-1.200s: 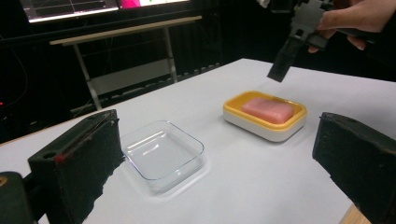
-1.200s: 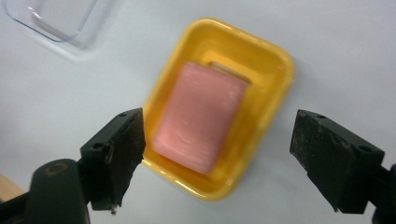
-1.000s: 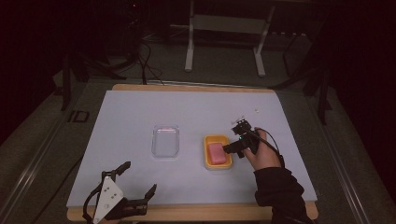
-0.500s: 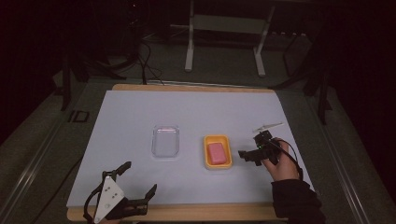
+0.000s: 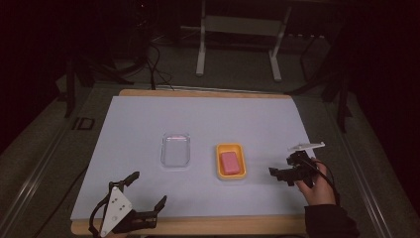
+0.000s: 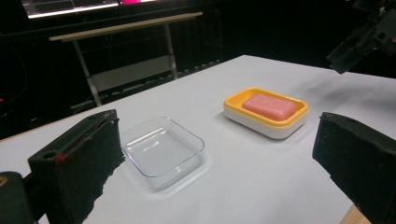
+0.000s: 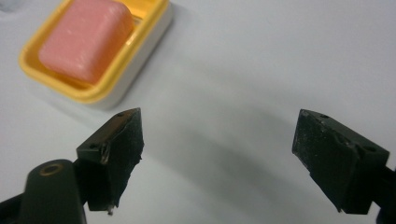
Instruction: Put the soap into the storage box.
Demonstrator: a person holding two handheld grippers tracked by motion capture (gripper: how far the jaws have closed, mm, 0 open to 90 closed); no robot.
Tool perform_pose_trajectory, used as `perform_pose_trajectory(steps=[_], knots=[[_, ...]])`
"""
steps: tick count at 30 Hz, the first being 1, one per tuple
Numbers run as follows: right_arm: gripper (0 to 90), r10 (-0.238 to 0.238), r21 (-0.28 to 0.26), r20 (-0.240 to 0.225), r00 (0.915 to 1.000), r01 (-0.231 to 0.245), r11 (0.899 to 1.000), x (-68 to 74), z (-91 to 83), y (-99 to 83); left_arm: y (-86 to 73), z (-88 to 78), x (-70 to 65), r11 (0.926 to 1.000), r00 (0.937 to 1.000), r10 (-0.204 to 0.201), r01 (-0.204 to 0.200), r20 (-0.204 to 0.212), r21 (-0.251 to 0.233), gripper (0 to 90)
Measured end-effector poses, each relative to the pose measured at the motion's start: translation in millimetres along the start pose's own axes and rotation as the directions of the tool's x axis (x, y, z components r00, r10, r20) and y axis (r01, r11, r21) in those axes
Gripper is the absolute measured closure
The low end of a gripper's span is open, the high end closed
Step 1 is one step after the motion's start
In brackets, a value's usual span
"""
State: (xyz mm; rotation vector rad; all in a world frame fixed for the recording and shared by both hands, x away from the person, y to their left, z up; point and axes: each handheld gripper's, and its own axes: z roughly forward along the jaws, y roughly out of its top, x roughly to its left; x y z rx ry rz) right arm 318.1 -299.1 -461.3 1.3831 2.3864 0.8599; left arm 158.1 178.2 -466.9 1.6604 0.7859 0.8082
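Note:
A pink soap bar (image 5: 229, 162) lies in a yellow soap dish (image 5: 231, 173) near the middle of the white table. To its left stands an empty clear glass dish (image 5: 176, 150). My right gripper (image 5: 280, 171) hovers to the right of the soap dish, apart from it, pointing left. It is open; its jaws have just been closing a little, with nothing between them. The right gripper view has the soap (image 7: 86, 37) and dish (image 7: 116, 70) at upper left, beyond the right gripper (image 7: 219, 149). My left gripper (image 5: 147, 189) rests open near the front left edge, facing the glass dish (image 6: 161, 149) and soap dish (image 6: 266, 122).
The white sheet (image 5: 208, 119) covers a wooden-edged table (image 5: 198, 225). A metal stand (image 5: 237, 44) and cables sit on the dark floor behind. The right gripper (image 6: 369, 37) hangs at the top right of the left gripper view.
My right gripper has moved away from above the soap dish, to the right and slightly nearer the front edge. The soap stays in its dish. The left gripper has not moved.

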Motion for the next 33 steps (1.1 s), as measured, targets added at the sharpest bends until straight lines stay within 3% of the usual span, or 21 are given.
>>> perform_pose_trajectory(steps=[12,18,21,24,26,33], knots=[[16.2,0.005,-0.018,-0.007,1.0000,-0.005,1.000,-4.3,-9.4,-23.9,0.1,-0.2,-0.2,1.0000,1.0000,0.003,-0.003,0.000,0.000,2.0],[16.3,0.021,-0.018,0.024,0.9995,-0.021,1.000,-6.5,-8.4,-38.4,0.4,-0.7,-0.4,1.0000,1.0000,0.004,-0.004,0.003,-0.001,2.0],[16.6,0.032,-0.023,0.018,0.9993,-0.031,0.999,-7.0,-9.6,-43.5,0.5,-1.1,-0.9,1.0000,0.9999,0.009,-0.009,0.006,0.001,2.0],[18.2,0.053,-0.023,-0.012,0.9985,-0.053,0.998,-10.1,-8.8,-48.0,0.7,-1.3,-1.3,1.0000,0.9999,0.009,-0.009,0.006,0.000,2.0],[18.3,0.055,-0.034,0.007,0.9984,-0.055,0.998,-10.9,-8.1,-49.5,0.9,-1.8,-1.2,0.9999,0.9999,0.011,-0.011,0.007,-0.001,2.0],[18.3,0.061,-0.046,0.001,0.9981,-0.061,0.997,-11.3,-6.0,-49.6,0.8,-1.9,-1.4,1.0000,0.9999,0.009,-0.009,0.009,-0.001,2.0]])
